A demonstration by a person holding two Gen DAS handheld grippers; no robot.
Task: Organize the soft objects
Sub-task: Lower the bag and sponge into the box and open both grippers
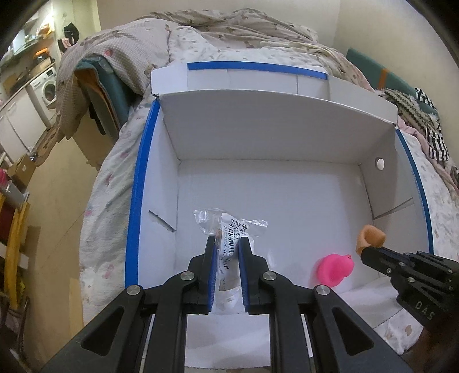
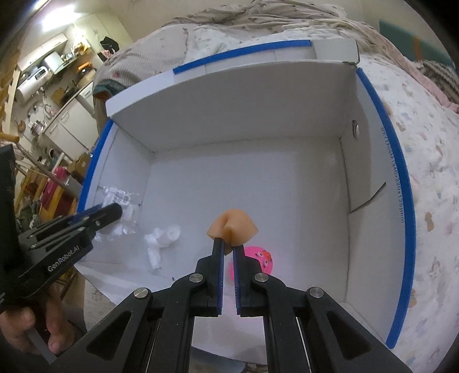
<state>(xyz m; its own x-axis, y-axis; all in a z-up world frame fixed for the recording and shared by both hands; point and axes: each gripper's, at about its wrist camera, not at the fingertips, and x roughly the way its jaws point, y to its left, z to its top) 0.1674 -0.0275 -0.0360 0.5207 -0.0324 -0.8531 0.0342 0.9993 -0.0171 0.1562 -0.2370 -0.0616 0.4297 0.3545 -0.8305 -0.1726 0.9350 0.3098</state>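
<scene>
A white cardboard box [image 1: 258, 137] with blue-taped rims lies open on a bed; it also shows in the right wrist view [image 2: 243, 94]. My left gripper [image 1: 227, 244] is shut on a clear plastic packet [image 1: 229, 226] with a barcode label, held over the box floor; the same packet shows in the right wrist view [image 2: 120, 200]. My right gripper [image 2: 228, 248] is shut on a soft peach-coloured toy [image 2: 233, 225], held above the box; the toy also shows in the left wrist view [image 1: 370, 236]. A pink round soft toy [image 2: 258, 262] lies on the box floor below it.
A crumpled white soft item [image 2: 162, 239] lies on the box floor near the front. The box sits on a patterned quilt [image 1: 106, 195]. Heaped bedding [image 1: 229, 25] lies behind. A kitchen area with a washing machine [image 1: 46, 89] is off left.
</scene>
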